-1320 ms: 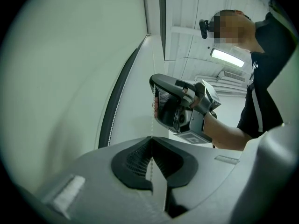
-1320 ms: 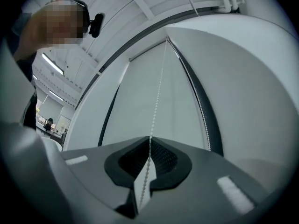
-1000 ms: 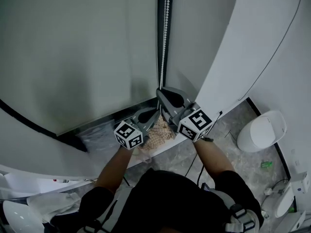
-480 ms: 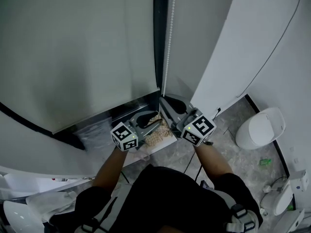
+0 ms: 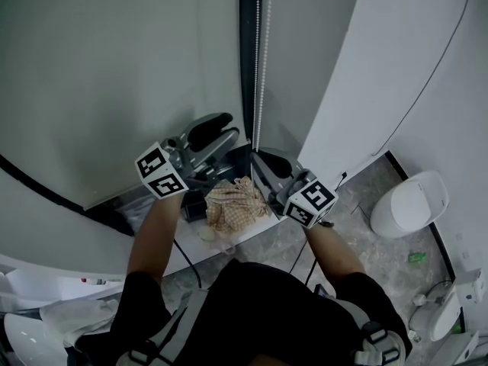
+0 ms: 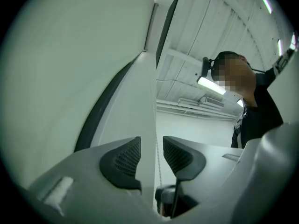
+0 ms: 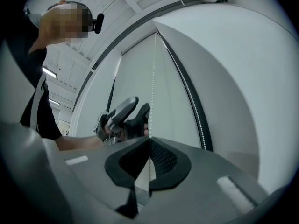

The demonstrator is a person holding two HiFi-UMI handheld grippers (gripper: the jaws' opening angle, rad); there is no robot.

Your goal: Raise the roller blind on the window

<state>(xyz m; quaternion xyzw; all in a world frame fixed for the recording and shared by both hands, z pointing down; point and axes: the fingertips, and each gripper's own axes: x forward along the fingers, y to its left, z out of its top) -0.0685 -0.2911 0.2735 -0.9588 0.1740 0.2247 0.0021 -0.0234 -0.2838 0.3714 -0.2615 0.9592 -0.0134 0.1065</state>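
Observation:
The pale roller blind [image 5: 114, 75] hangs over the window, left of a dark frame strip [image 5: 245, 52]. Its white bead chain [image 5: 259, 67] runs down beside that strip. My right gripper [image 5: 258, 161] is shut on the bead chain [image 7: 153, 78], which enters its closed pads [image 7: 161, 158] from above. My left gripper [image 5: 225, 132] stands higher, left of the chain. Its jaws have just been opening and now stand open. In the left gripper view the chain [image 6: 157, 157] passes between the pads [image 6: 125, 157] without being pressed. The right gripper view shows the left gripper [image 7: 124, 118] above.
A checked cloth [image 5: 232, 204] and a small black object [image 5: 194, 204] lie on the sill below the grippers. A white curved wall [image 5: 381, 67] rises at the right. On the stone floor stands a white rounded bin [image 5: 412, 204].
My left gripper was low beside the right one with jaws closed; it has opened and risen along the chain. The right gripper has stayed in place, still shut on the chain.

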